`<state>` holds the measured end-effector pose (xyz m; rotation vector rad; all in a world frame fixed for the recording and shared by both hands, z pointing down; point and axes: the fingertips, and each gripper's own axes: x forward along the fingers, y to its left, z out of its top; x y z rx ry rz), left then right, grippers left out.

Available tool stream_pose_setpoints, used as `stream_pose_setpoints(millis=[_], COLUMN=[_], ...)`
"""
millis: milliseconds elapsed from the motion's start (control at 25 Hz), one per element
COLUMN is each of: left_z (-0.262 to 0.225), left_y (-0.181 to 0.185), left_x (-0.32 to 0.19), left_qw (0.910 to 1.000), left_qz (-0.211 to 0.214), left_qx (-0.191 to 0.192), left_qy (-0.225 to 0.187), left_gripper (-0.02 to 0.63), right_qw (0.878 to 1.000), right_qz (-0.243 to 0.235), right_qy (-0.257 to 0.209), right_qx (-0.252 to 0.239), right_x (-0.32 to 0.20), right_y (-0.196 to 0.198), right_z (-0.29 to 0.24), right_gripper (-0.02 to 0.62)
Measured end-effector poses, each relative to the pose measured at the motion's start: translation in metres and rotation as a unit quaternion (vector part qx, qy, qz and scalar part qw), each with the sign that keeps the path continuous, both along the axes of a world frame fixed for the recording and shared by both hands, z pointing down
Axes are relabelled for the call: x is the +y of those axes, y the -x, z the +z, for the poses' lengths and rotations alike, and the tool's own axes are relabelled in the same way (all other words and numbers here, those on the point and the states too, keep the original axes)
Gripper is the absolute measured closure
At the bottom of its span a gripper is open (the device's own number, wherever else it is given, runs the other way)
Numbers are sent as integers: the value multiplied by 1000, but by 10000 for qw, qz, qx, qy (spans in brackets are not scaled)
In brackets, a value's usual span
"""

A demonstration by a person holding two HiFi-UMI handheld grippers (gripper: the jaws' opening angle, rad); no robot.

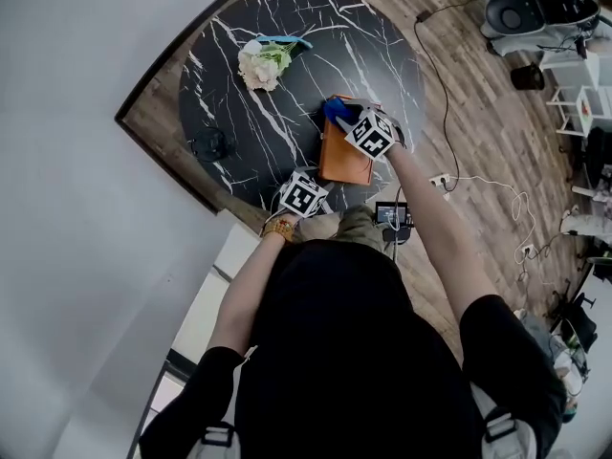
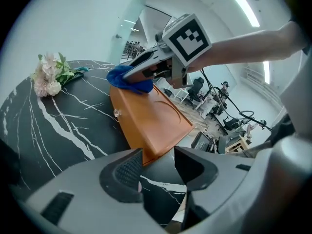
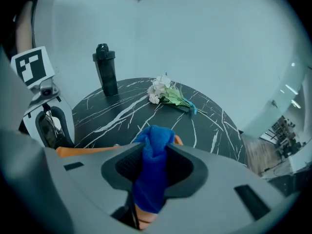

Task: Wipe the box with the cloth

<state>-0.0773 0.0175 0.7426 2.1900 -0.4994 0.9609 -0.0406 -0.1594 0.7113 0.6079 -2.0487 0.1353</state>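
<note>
Head view looks down on a round black marble surface [image 1: 287, 103]. An orange box [image 1: 342, 161] lies flat on it by the near edge, towards the right. It is the largest thing there, with its lid down and a small clasp on one long side.

Both tongs are at the box. The left tongs [image 2: 158, 162] sit at its near corner with the jaws released. That corner stands just at their mouth with no pad pressing on it, so the box does not look steadied yet. The right tongs [image 3: 155, 162] reach over the far end of the lid and are clenched on a bunched blue cloth [image 3: 152, 150]. In the left gripper view the free end of the cloth rests on the far edge of the lid.

A black shaker bottle [image 3: 106, 69] stands near the left edge of the surface, well apart from the box. A small bunch of pale flowers [image 1: 260, 65] lies towards the far edge. Neither is in the way.

As for progress, the cloth is picked up and brought into contact with the box, so the fetching is done. The wiping itself seems to be only at its start. The lid shows no streak or change in sheen that would tell wiped from unwiped. Most of the lid between the cloth and the near corner is probably still left, and so are the sides.
</note>
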Motion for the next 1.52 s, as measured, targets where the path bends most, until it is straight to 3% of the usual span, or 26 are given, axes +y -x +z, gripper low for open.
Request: stream_pose_setpoints(millis=[120, 720, 880, 960, 1040, 1200, 1320, 1440, 1520], left_z=[2, 7, 7, 2, -10, -23, -24, -23, -20], left_y=[0, -1, 3, 6, 7, 7, 5, 9, 7], left_x=[-2, -1, -1, 0, 1, 1, 4, -1, -6], left_qw=[9997, 9995, 9992, 9990, 9987, 9977, 9961, 9912, 9894], left_qz=[69, -197, -297, -373, -448, -579, -722, -1056, -1160], left_qx=[-201, -88, -57, 31, 154, 310, 374, 489, 479], left_qy=[-94, 217, 243, 227, 172, 178, 343, 628, 731], left_gripper=[403, 397, 394, 394, 394, 393, 391, 391, 391], right_qw=[9999, 9956, 9903, 9819, 9759, 9864, 9961, 9998, 10000], right_qz=[1, -577, -636, -740, -803, -293, -31, -18, -18], right_qy=[69, 458, 936, 1365, 1492, 627, 82, -17, -31], right_qx=[-107, -587, -806, -1081, -1376, -1494, -879, -194, -34], right_x=[17, 140, 156, 158, 146, 67, 15, -10, -15], right_y=[7, 43, 48, 47, 40, 7, -28, -47, -50], right_z=[0, 0, 1, -3, -19, -52, -43, -19, -7], right_gripper=[485, 485, 485, 485, 483, 483, 483, 483, 483])
